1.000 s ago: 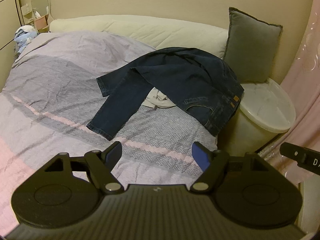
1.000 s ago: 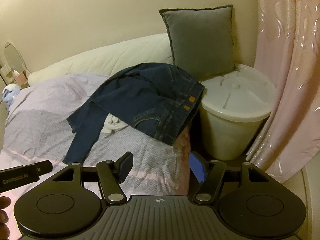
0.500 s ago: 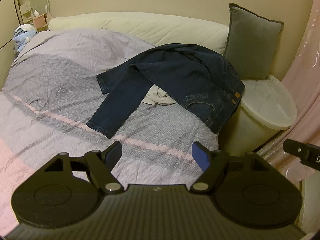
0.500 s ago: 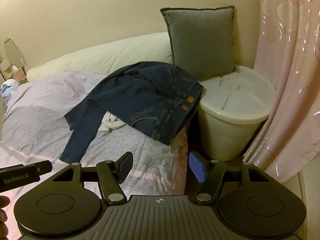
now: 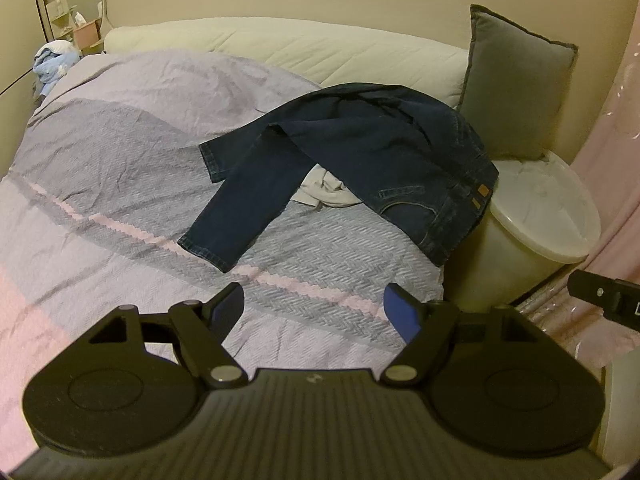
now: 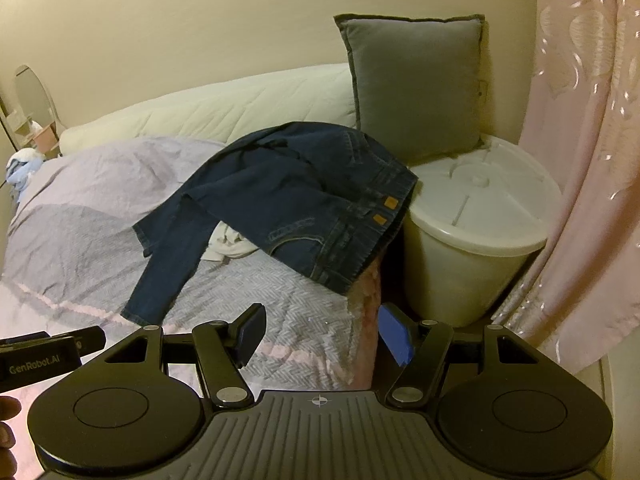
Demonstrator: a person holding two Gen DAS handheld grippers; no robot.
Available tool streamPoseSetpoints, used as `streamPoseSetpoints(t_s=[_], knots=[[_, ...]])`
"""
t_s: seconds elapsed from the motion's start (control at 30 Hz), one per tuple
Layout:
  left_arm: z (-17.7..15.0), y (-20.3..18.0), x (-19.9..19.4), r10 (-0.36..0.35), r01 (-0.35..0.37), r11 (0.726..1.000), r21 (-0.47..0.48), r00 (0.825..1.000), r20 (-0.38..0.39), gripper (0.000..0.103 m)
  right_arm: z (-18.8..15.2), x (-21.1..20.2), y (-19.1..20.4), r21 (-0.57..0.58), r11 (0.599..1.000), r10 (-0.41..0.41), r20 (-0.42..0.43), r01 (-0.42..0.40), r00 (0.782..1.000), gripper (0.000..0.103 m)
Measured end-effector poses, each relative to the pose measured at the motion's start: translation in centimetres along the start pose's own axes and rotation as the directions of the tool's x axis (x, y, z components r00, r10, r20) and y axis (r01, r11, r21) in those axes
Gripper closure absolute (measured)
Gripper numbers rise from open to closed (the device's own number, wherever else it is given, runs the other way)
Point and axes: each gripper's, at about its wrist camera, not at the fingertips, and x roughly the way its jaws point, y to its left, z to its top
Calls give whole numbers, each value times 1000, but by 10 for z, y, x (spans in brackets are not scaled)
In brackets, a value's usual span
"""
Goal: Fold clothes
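Dark blue jeans (image 5: 360, 160) lie crumpled on the bed's right side, waistband hanging over the edge, one leg stretched toward me; in the right wrist view the jeans (image 6: 288, 204) sit in mid frame. A pale garment (image 5: 326, 192) peeks from under them, also visible as a pale garment (image 6: 228, 242). My left gripper (image 5: 314, 312) is open and empty, well short of the jeans over the bedspread. My right gripper (image 6: 320, 334) is open and empty too, hovering at the bed's right edge below the waistband.
The bed (image 5: 100, 168) has a lilac-grey striped cover. A white lidded bin (image 6: 476, 232) stands beside the bed on the right, a grey cushion (image 6: 416, 84) behind it, a pink curtain (image 6: 588, 160) further right. A mirror and blue cloth (image 5: 52, 64) sit far left.
Both grippers have edged forward and up a little toward the bed; the jeans appear slightly nearer. Nothing has been grasped and both stay open.
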Motion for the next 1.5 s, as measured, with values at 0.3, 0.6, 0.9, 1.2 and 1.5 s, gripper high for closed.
streamPoseSetpoints(t_s=[0.3, 0.6, 0.9, 1.2, 1.5], knots=[[3, 0, 5, 6, -7, 1000, -6, 1000, -12, 29, 4, 8, 1, -6, 1000, 7, -16, -7, 1000, 37], [7, 2, 8, 9, -9, 1000, -8, 1000, -8, 29, 8, 15, 3, -13, 1000, 8, -19, -8, 1000, 37], [13, -2, 17, -11, 11, 1000, -6, 1000, -3, 29, 14, 24, -3, -3, 1000, -5, -31, 4, 1000, 37], [28, -9, 35, -30, 30, 999, -23, 1000, 6, 29, 23, 44, -14, 20, 1000, -5, -37, 6, 999, 37], [40, -18, 85, -2, -1, 1000, -30, 998, -67, 29, 30, 103, -55, 131, 990, 63, -96, -50, 993, 37]])
